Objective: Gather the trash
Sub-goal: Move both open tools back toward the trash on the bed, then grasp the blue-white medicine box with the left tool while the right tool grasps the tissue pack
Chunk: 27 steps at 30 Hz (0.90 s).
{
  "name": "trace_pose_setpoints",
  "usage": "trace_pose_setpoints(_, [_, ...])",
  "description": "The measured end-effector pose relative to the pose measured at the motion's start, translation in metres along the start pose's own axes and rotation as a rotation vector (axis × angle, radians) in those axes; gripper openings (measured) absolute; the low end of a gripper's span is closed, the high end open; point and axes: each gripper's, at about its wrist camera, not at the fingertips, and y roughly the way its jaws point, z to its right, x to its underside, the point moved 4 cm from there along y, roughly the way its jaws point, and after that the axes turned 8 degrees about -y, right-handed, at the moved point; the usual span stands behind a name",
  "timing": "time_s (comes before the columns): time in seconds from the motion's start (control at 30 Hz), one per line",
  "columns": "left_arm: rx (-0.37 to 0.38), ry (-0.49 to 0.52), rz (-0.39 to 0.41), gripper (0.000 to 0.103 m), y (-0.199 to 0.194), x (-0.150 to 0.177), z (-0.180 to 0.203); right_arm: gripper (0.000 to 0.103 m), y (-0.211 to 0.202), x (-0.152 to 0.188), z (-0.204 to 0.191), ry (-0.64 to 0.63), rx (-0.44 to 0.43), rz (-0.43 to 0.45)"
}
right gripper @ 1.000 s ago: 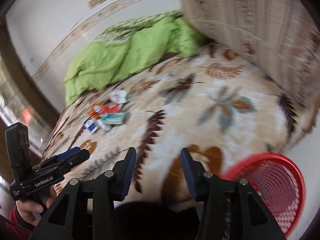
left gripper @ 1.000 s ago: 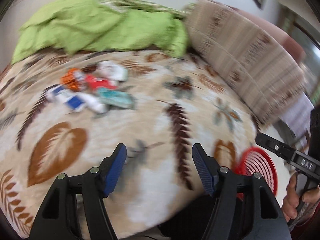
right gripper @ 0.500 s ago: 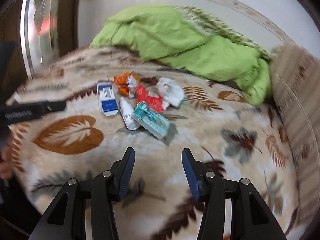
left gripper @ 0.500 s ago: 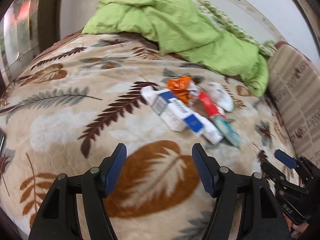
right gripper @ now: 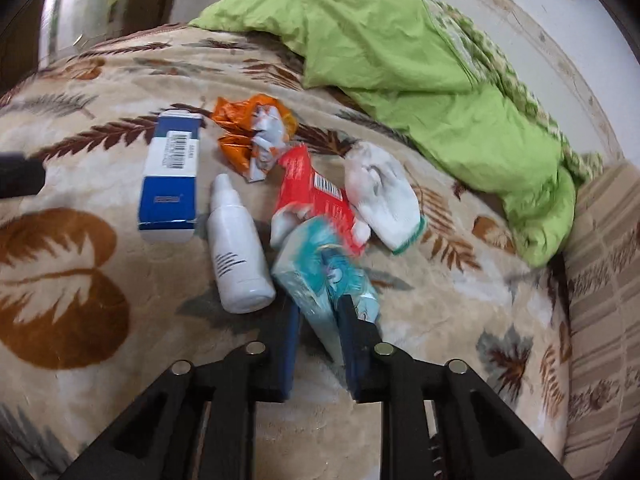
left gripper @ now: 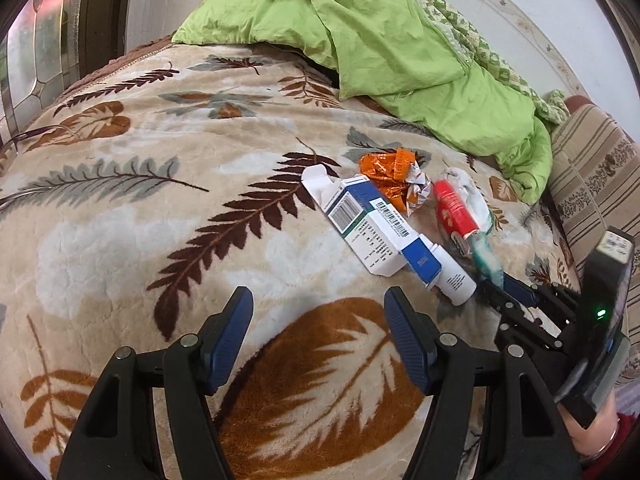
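Note:
Trash lies in a heap on the leaf-patterned blanket [left gripper: 160,208]: a blue and white carton [right gripper: 170,178], a white bottle [right gripper: 238,248], an orange wrapper [right gripper: 250,132], a red packet [right gripper: 316,192], a crumpled white cloth [right gripper: 380,192] and a teal box [right gripper: 324,272]. My right gripper [right gripper: 318,320] is closing, and its blue pads press the near end of the teal box; the left wrist view shows it low at the right [left gripper: 506,286]. My left gripper [left gripper: 318,320] hangs open over bare blanket, short of the carton [left gripper: 374,232], holding nothing.
A green quilt [left gripper: 380,40] is bunched at the back of the bed. A striped cushion [left gripper: 592,184] borders the right side. A window [left gripper: 32,40] stands at the far left. A person's hand [left gripper: 596,432] holds the right gripper's handle.
Both views swung from the bed's edge and a red basket toward the trash heap. The right gripper's jaws went from wide apart to tight on the teal box. The left jaws kept their width.

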Motion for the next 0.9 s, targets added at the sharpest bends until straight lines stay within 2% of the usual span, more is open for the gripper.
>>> trace_pose_setpoints(0.1, [0.018,-0.024,-0.012,0.069,0.003,-0.005,0.004,0.012,-0.011,0.002,0.011,0.109,-0.022,0.017])
trace_pose_setpoints(0.27, [0.043,-0.089,-0.048,0.075,0.014,-0.023,0.020,0.011,-0.051,0.017,0.040,0.455,-0.153,0.061])
trace_pose_setpoints(0.3, [0.041,-0.096,-0.060,0.081,0.018,-0.027,0.024,0.011,-0.060,0.021,0.042,0.510,-0.175,0.077])
trace_pose_setpoints(0.37, [0.015,-0.106,-0.082,0.081,0.029,-0.036,0.034,0.011,-0.078,0.029,0.042,0.587,-0.201,0.124])
trace_pose_setpoints(0.47, [0.003,-0.159,-0.119,0.082,0.049,-0.048,0.046,0.011,-0.092,0.040,0.033,0.629,-0.235,0.162])
trace_pose_setpoints(0.53, [-0.019,-0.201,-0.162,0.082,0.066,-0.051,0.050,0.011,-0.095,0.042,0.031,0.614,-0.214,0.170])
trace_pose_setpoints(0.67, [-0.112,-0.235,-0.221,0.082,0.100,-0.050,0.049,0.011,-0.098,0.043,0.039,0.624,-0.201,0.207])
trace_pose_setpoints(0.7, [-0.128,-0.234,-0.216,0.080,0.104,-0.050,0.046,0.011,-0.098,0.045,0.041,0.630,-0.205,0.211])
trace_pose_setpoints(0.73, [-0.143,-0.223,-0.210,0.073,0.106,-0.051,0.045,0.011,-0.097,0.046,0.043,0.637,-0.214,0.213])
trace_pose_setpoints(0.77, [-0.158,-0.196,-0.204,0.070,0.106,-0.051,0.044,0.011,-0.097,0.047,0.044,0.641,-0.218,0.215])
trace_pose_setpoints(0.83, [-0.142,-0.134,-0.185,0.057,0.100,-0.052,0.043,0.011,-0.098,0.047,0.045,0.641,-0.221,0.222])
trace_pose_setpoints(0.9, [-0.124,-0.084,-0.176,0.050,0.093,-0.051,0.042,0.011,-0.098,0.047,0.047,0.644,-0.229,0.229])
